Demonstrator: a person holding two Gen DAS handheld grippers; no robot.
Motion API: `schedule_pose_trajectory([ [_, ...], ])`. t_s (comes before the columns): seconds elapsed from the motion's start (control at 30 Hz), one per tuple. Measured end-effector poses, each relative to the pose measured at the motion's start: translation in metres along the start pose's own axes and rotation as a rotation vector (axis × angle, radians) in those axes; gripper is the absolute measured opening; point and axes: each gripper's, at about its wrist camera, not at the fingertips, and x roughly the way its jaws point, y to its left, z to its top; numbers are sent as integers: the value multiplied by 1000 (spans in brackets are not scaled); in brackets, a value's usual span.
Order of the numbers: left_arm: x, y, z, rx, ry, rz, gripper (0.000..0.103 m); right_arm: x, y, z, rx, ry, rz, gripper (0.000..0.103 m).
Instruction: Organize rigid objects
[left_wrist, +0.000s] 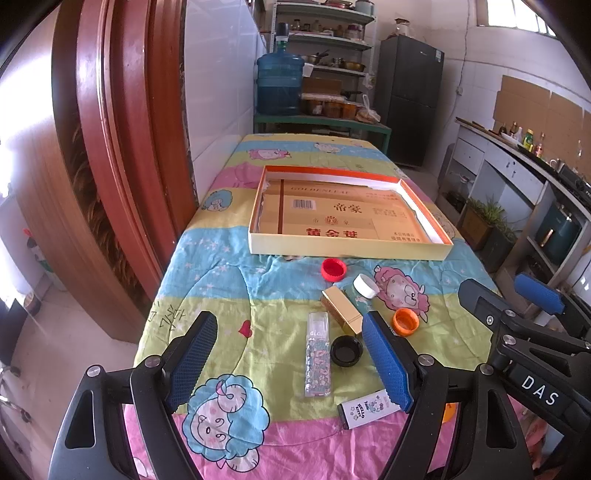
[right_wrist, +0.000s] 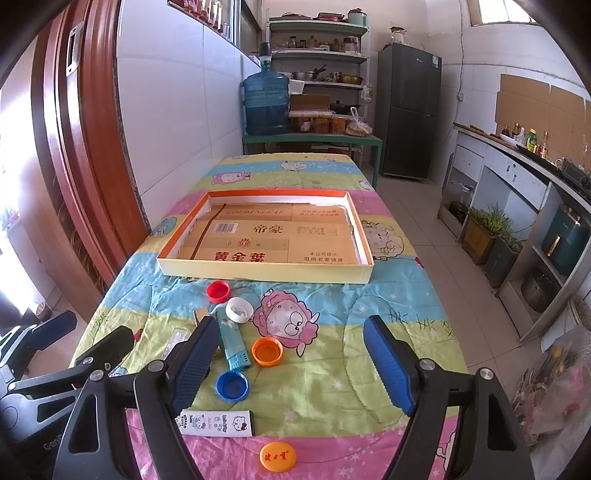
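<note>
Between the left gripper's (left_wrist: 291, 365) spread fingers lie the clear tube (left_wrist: 317, 356) and black cap (left_wrist: 346, 350).

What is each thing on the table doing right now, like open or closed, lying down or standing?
Left gripper: open, empty.
Right gripper: open, empty.
Box tray: open, holds only flattened cardboard.
Red cap: lying hollow side up.
White cap: hollow side up.
Orange cap: hollow side up.
Blue cap: hollow side up.
Black cap: hollow side up.
Gold box: lying flat.
Clear tube: lying flat.
</note>
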Motion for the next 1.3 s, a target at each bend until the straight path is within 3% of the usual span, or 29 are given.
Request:
schedule_pose_trajectory([
  [1.3, 4, -2, -10, 4, 7, 2, 82, 6, 0, -7, 1, 19, 3, 80],
])
